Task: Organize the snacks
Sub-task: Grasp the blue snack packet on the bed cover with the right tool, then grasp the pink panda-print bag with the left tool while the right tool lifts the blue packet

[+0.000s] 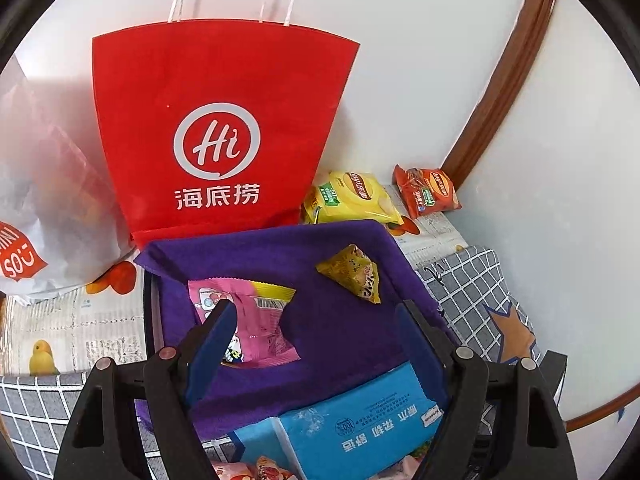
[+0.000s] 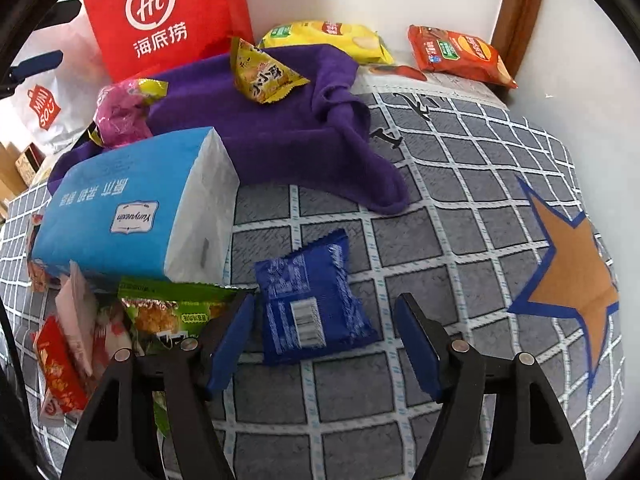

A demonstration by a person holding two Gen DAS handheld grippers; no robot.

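Observation:
A purple cloth-lined basket [image 1: 344, 340] holds a pink snack packet [image 1: 256, 320] and a small yellow packet [image 1: 354, 272]. My left gripper [image 1: 316, 320] is open and empty above the basket, its left finger over the pink packet. In the right wrist view the basket [image 2: 280, 136] holds the same pink packet [image 2: 120, 114] and yellow packet [image 2: 264, 74]. My right gripper [image 2: 326, 312] is open around a dark blue snack packet [image 2: 312, 300] that lies flat on the checked blanket.
A blue tissue pack [image 2: 120, 208] lies against the basket's near side. Several loose snacks [image 2: 80, 340] sit to its left. A red paper bag [image 1: 216, 128], a white bag [image 1: 36, 200], a yellow chip bag [image 2: 332, 38] and an orange chip bag [image 2: 460, 54] stand by the wall.

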